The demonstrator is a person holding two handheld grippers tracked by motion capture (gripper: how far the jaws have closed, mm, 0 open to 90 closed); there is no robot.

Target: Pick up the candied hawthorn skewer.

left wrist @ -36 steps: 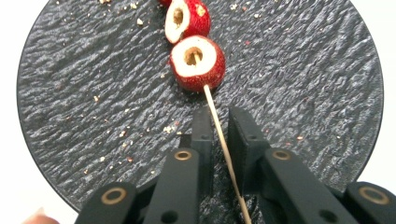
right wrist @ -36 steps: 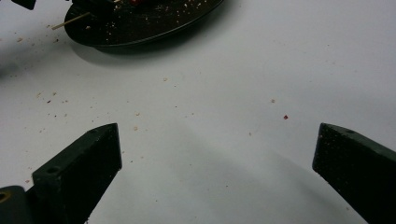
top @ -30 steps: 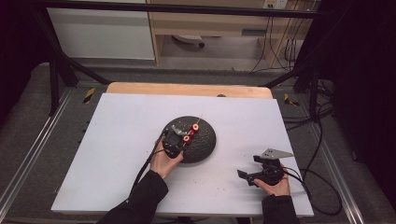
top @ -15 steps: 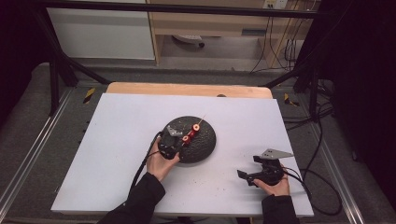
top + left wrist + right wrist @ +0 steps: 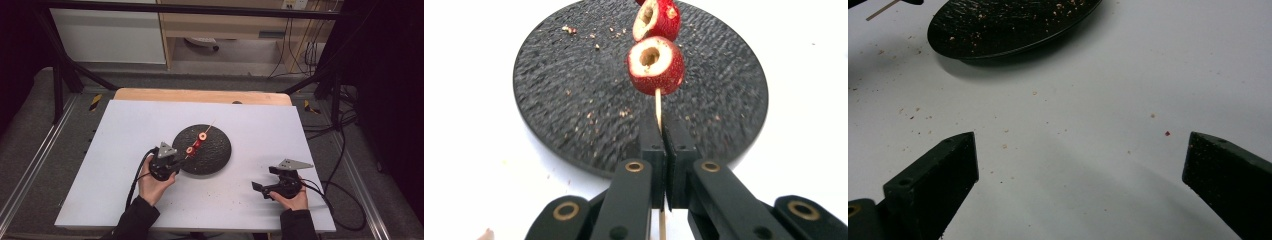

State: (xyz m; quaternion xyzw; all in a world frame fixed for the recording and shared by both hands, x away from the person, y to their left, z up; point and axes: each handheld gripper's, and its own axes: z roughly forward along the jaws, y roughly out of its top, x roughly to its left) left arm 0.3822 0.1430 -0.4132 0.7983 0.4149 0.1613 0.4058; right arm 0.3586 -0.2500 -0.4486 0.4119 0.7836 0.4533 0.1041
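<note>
Left gripper (image 5: 663,165) clamped tight on a thin wooden skewer (image 5: 658,107), black blocky jaws pressed flat together with the pale stick pinched between them and poking out underneath too. Two red fruit pieces threaded on it: nearer fruit piece (image 5: 656,65) round, glossy red skin, cored through the middle with a pale creamy ring around the hole; second fruit piece (image 5: 657,18) further up the stick, same look, tilted a bit sideways. From the high view, same skewer (image 5: 199,141) slanting over the near-left part of the plate (image 5: 212,157), bare tip pointing away toward the far side of the table, left gripper (image 5: 176,161) right at the plate's left edge.

Plate round, shallow, matte black with a rough, pebbly, almost stone-like grain, scattered with tan crumbs (image 5: 589,35). Sitting on a smooth white table top (image 5: 125,130), more fine crumbs sprinkled around on it.

Right gripper (image 5: 1078,165) spread wide apart, nothing between the chunky, wedge-shaped black jaws, just bare white surface with speckles. In the high view, right gripper (image 5: 260,187) resting low near the front right of the table, well apart from the plate, grey triangular plate on top.
</note>
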